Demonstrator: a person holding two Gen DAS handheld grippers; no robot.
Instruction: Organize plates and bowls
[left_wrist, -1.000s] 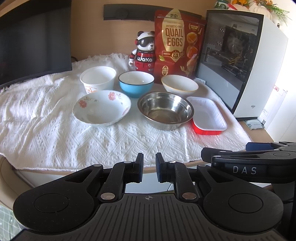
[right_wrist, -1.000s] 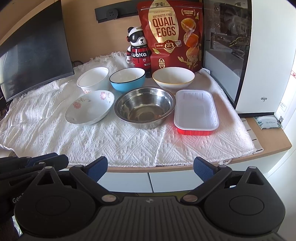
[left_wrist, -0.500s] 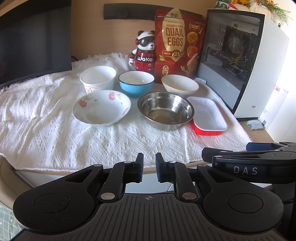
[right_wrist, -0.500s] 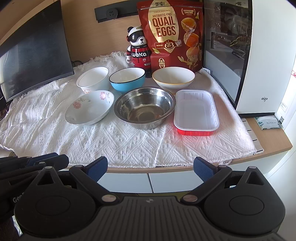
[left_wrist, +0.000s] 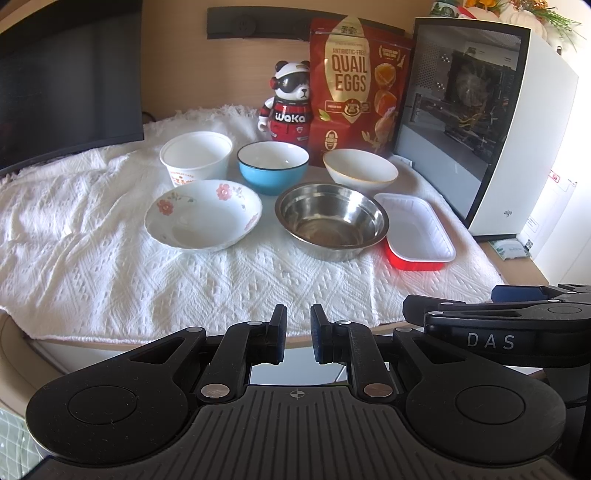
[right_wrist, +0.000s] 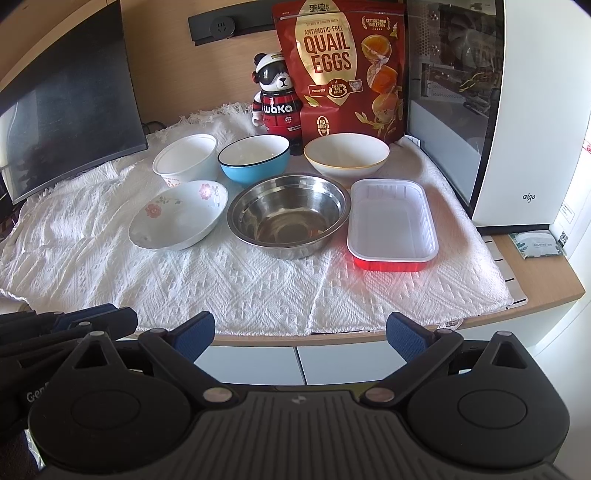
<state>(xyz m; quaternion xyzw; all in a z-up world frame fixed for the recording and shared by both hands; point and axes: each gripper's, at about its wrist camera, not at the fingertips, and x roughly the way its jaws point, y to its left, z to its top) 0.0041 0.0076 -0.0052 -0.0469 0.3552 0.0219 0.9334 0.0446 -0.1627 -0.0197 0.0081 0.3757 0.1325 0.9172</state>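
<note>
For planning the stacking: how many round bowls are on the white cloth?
5. Back row: paper bowl, blue bowl, cream bowl. Front row: floral bowl, steel bowl. None appears hidden.

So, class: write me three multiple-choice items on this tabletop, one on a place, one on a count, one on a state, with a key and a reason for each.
1. What sits directly right of the steel bowl?
A. the floral bowl
B. the red tray with a white inside
C. the paper cup

2. How many round bowls and cups stand on the white cloth, leaving out the tray?
A. three
B. five
C. seven

3. How do the jaws of the right gripper stand?
A. wide open, nothing between them
B. shut on the blue bowl
C. shut on the tray

Key: 1 B, the tray lies beside the steel bowl's right rim. 2 B, paper cup, blue bowl, gold-rimmed white bowl, floral bowl and steel bowl. 3 A, its blue pads stand far apart, short of the cloth's near edge.
</note>
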